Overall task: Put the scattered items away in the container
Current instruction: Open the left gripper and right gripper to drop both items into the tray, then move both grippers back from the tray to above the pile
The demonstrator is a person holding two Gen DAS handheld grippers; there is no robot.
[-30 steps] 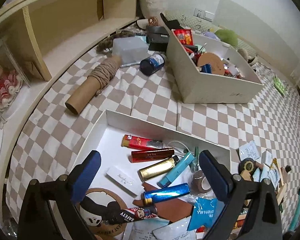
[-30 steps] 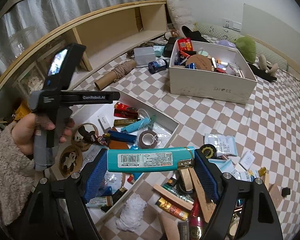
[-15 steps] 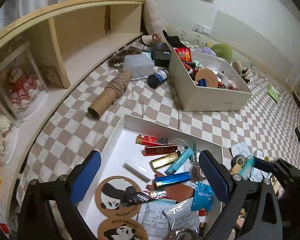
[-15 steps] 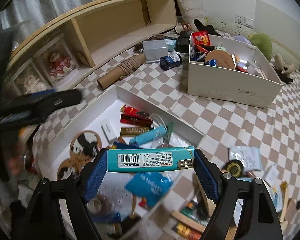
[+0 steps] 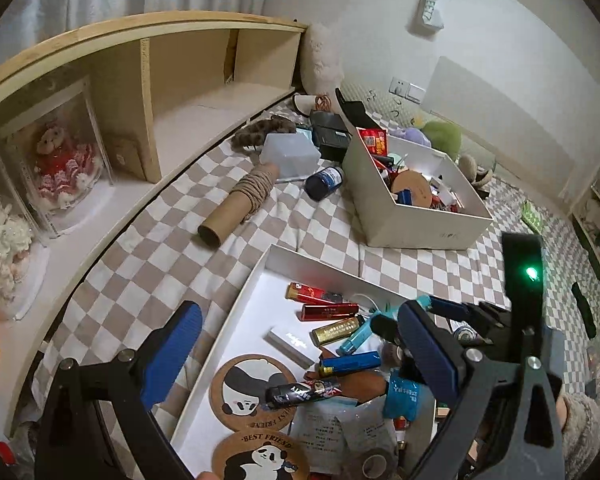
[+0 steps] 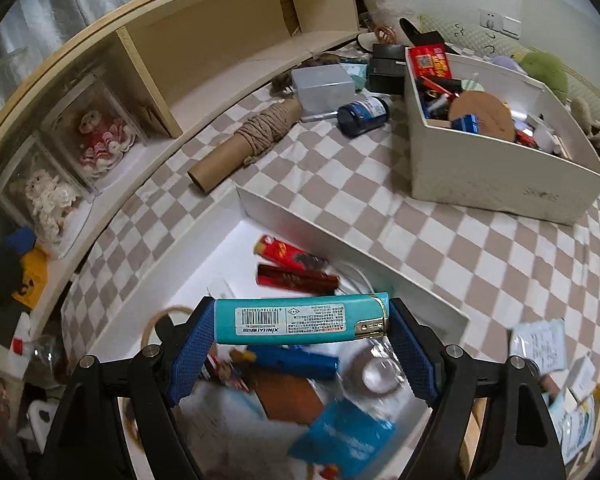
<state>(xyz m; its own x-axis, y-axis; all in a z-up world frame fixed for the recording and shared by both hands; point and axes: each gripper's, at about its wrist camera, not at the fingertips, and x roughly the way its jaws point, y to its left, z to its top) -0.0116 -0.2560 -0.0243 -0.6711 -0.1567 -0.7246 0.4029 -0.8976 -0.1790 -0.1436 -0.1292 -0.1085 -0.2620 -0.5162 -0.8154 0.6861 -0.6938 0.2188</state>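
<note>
the right gripper [image 6: 302,344] tilts steeply down at lower centre of its view, clamped on a teal lighter [image 6: 300,319] held crosswise over the white tray [image 6: 288,216]. the left gripper [image 5: 300,354] hangs with its jaws wide apart and empty above that tray.

1. Our right gripper [image 6: 301,354] tilts downward — blue pads clamped on the ends of a teal plastic lighter [image 6: 300,319].
2. Our left gripper [image 5: 296,356] points downward, jaws spread wide — nothing between them.

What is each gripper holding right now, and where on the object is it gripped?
The right gripper holds a teal plastic lighter crosswise, its jaws pressing on the lighter's two ends. The left gripper holds nothing; its jaws stand open.
</note>
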